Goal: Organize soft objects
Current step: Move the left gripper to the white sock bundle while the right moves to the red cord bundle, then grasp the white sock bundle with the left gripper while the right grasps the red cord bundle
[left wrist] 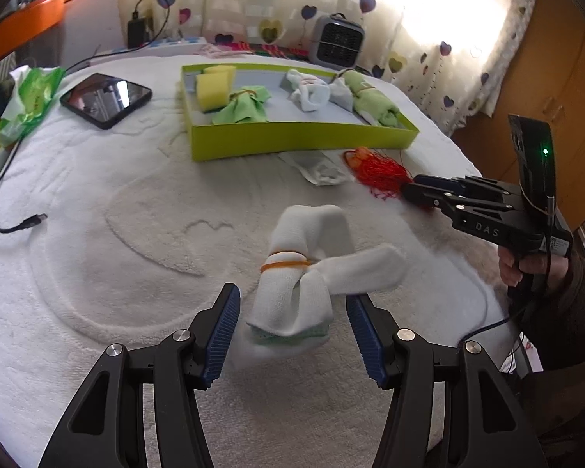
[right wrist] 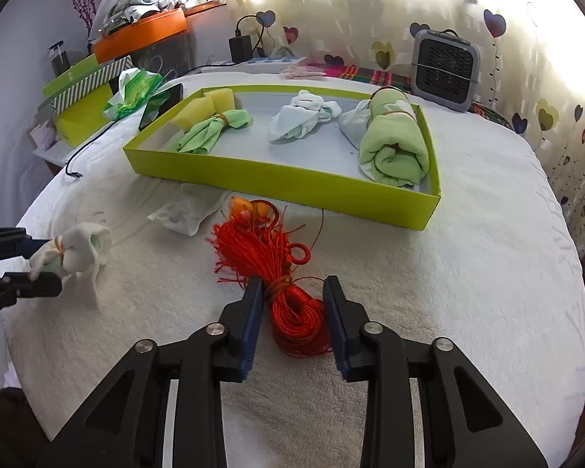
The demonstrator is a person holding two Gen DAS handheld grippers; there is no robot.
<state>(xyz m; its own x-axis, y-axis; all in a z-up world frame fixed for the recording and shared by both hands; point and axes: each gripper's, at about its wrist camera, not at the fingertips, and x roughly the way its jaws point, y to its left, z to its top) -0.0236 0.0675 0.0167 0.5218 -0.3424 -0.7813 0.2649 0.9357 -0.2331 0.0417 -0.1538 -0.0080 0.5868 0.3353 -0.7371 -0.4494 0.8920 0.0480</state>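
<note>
A white cloth roll (left wrist: 304, 257) bound with an orange rubber band lies on the white bedspread, its near end between the fingers of my left gripper (left wrist: 296, 331). That gripper is open, with gaps on both sides of the cloth. To the right, my right gripper (right wrist: 294, 312) is shut on a red cord bundle (right wrist: 288, 265), its blue pads against the coil's sides. Behind both stands the lime-green tray (right wrist: 277, 185). It holds yellow sponges, a green cloth bundle, a white cloth bundle and a rolled green towel (right wrist: 394, 144).
A crumpled clear wrapper (right wrist: 183, 210) lies in front of the tray. A dark tablet (left wrist: 105, 97), a green wipes pack (left wrist: 31, 97) and a black cable (left wrist: 15, 226) lie to the left. A grey heater (left wrist: 337, 41) stands behind. A person's hand (left wrist: 514, 265) holds the right gripper.
</note>
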